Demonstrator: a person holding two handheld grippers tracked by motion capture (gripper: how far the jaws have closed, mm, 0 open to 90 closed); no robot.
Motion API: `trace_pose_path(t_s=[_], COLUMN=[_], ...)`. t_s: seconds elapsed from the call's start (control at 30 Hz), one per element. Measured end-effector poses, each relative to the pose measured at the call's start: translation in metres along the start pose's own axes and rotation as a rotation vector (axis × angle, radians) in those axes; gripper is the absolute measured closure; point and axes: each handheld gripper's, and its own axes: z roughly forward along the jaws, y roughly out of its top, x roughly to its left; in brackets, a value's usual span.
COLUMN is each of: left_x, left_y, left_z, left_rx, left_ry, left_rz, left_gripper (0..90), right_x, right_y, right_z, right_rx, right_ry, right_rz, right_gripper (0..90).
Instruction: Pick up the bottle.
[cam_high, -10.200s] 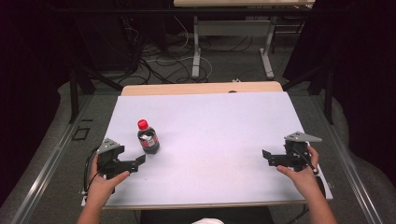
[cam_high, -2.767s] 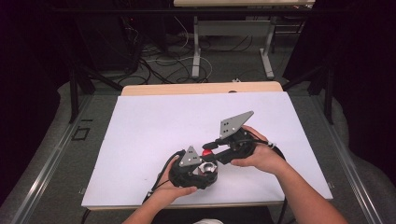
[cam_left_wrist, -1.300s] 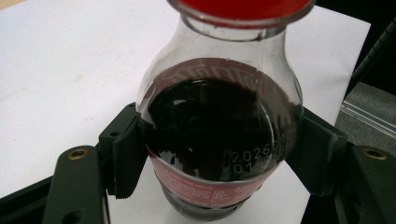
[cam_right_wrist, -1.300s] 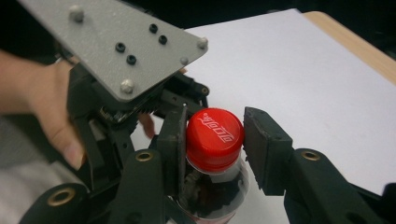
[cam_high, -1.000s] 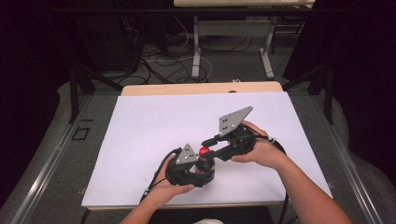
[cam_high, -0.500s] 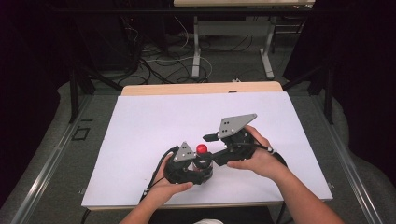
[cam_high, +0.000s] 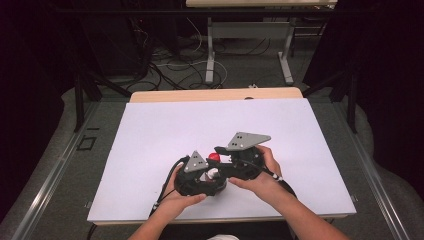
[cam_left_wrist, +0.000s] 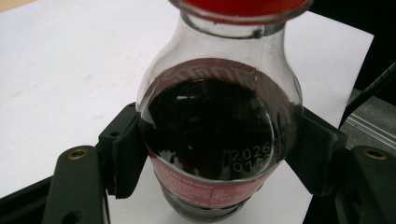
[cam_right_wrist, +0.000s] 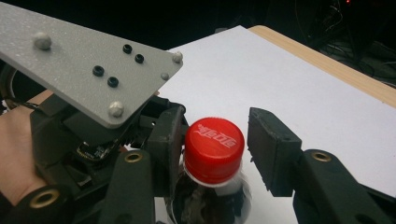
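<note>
A small bottle (cam_left_wrist: 219, 140) of dark drink with a red cap (cam_right_wrist: 214, 149) is held near the front middle of the white surface (cam_high: 150, 140), between the person's two hands. In the left gripper view, the left gripper (cam_left_wrist: 219, 158) is seen closed on the bottle's body: a black pad is pressed against the glass on either side, at the level of the red label band (cam_left_wrist: 210, 189). The liquid is seen to reach up into the shoulder, and printed digits can be made out low on the clear wall.

In the right gripper view, the right gripper (cam_right_wrist: 215, 151) is placed around the cap. The jaws are parted wider than the cap; the pad on the view's left lies against or just beside the cap's edge, though contact cannot be told for certain, while the other pad is kept apart from it by a visible gap. The grey three-cornered plate of the left gripper is seen just behind the bottle.

In the high view, both grippers are brought close together, with the cap showing red between them.
</note>
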Motion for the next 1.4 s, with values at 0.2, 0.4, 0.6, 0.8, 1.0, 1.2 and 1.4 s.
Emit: trace_pose_path(t_s=[0.2,0.4,0.6,0.8,1.0,1.2,1.4], left_x=[-0.001,-0.001,-0.002,-0.005,-0.007,-0.002,-0.002], left_y=[0.000,0.000,0.000,0.001,0.003,0.003,0.002], left_z=[0.001,0.000,0.001,0.000,-0.002,-0.002,-0.002], left_rx=[0.002,0.008,0.017,0.009,0.009,0.004,-0.001], left_ry=[-0.005,-0.008,-0.019,-0.053,-0.061,-0.034,-0.019], left_rz=[0.002,0.006,0.015,0.043,0.039,0.023,0.004], left_gripper=[30.0,30.1,30.1,30.2,30.1,30.1,30.0], right_x=[0.004,-0.002,-0.015,-0.035,-0.046,-0.028,-0.005], right_y=[-0.001,-0.003,-0.001,0.004,0.006,0.005,0.002], right_z=[0.004,0.003,0.003,0.002,0.002,-0.004,-0.007], right_rx=[-0.020,-0.034,-0.007,0.017,-0.002,-0.042,-0.029], right_ry=[-0.023,0.029,0.139,0.339,0.443,0.282,0.083], right_rz=[-0.020,-0.051,-0.073,-0.181,-0.249,-0.168,-0.110], right_gripper=[60.9,61.7,62.0,62.1,61.5,49.6,49.2])
